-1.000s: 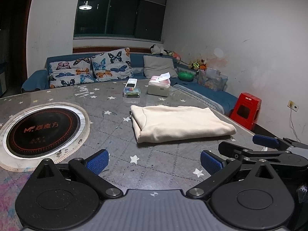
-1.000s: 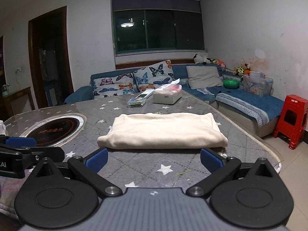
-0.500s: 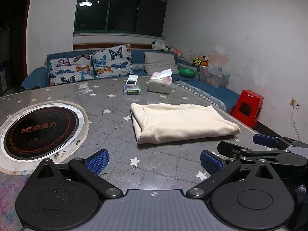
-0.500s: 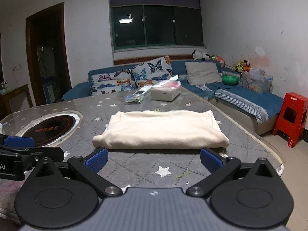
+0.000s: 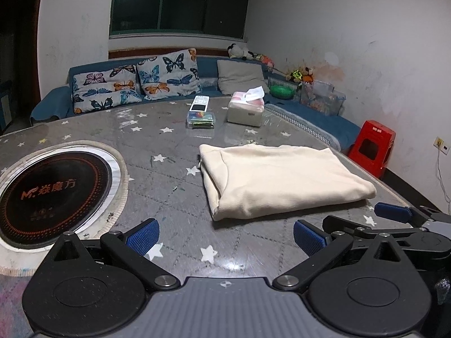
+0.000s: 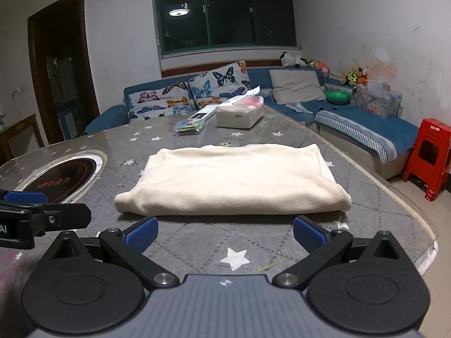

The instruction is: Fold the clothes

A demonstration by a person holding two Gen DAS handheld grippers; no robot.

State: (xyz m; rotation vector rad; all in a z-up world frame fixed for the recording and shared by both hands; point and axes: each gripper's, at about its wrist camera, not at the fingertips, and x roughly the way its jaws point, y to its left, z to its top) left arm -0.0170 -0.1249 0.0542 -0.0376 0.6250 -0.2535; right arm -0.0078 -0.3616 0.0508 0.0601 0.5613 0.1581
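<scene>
In the left wrist view, the left gripper (image 5: 224, 233) has its blue-padded fingers spread wide apart with nothing between them, above the grey star-patterned table (image 5: 174, 197). The folded cream garment (image 5: 282, 180) lies flat ahead and to the right of it, not touched. Ahead to its left sits a round black cooktop (image 5: 53, 191); farther ahead stand a tissue box (image 5: 245, 109) and a small clear box (image 5: 200, 119). The right gripper (image 5: 394, 217) shows at its right side. In the right wrist view, the right gripper (image 6: 224, 232) is likewise spread apart and empty, the garment (image 6: 234, 180) lying straight ahead, just beyond its fingertips, the left gripper (image 6: 33, 217) at its left.
</scene>
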